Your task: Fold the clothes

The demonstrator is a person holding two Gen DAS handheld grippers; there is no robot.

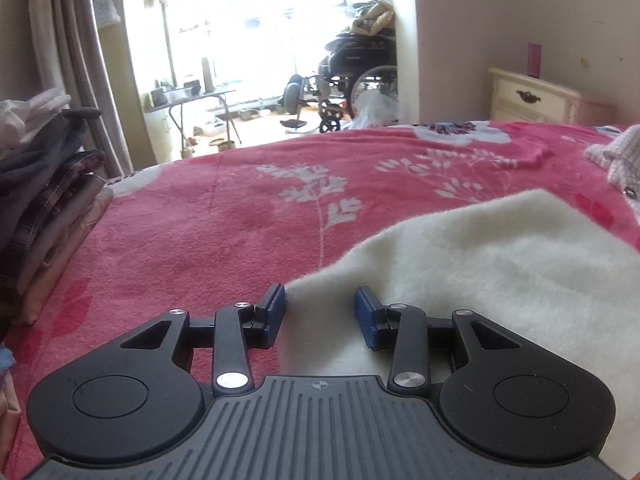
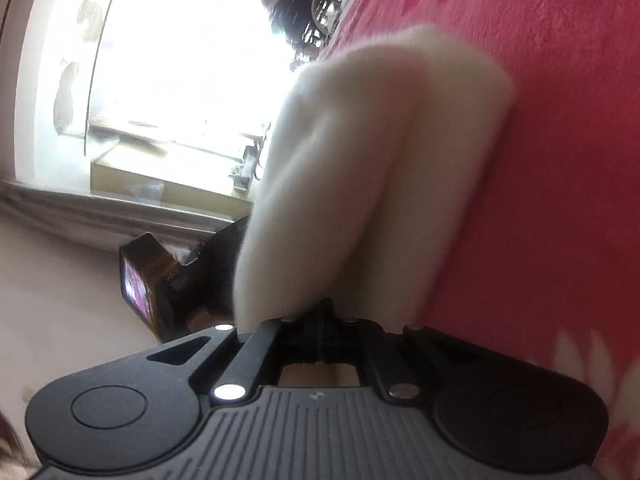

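Note:
A cream fleecy garment (image 1: pixel 500 264) lies on the pink flowered bedspread (image 1: pixel 224 220). My left gripper (image 1: pixel 320 312) is open, low over the garment's near left corner, with the cloth's edge between the blue pads (image 1: pixel 276 316). In the right wrist view, tilted sideways, my right gripper (image 2: pixel 324 332) is shut on the same cream garment (image 2: pixel 360 168), which rises from the jaws in a lifted fold above the bedspread (image 2: pixel 560 160).
A stack of folded clothes (image 1: pixel 44 208) stands at the bed's left edge. A pale knitted garment (image 1: pixel 620 156) lies at the far right. Beyond the bed are a wheelchair (image 1: pixel 352 68), a folding table (image 1: pixel 192 100) and a cream nightstand (image 1: pixel 532 96). The other gripper's body (image 2: pixel 176 276) shows left of the fold.

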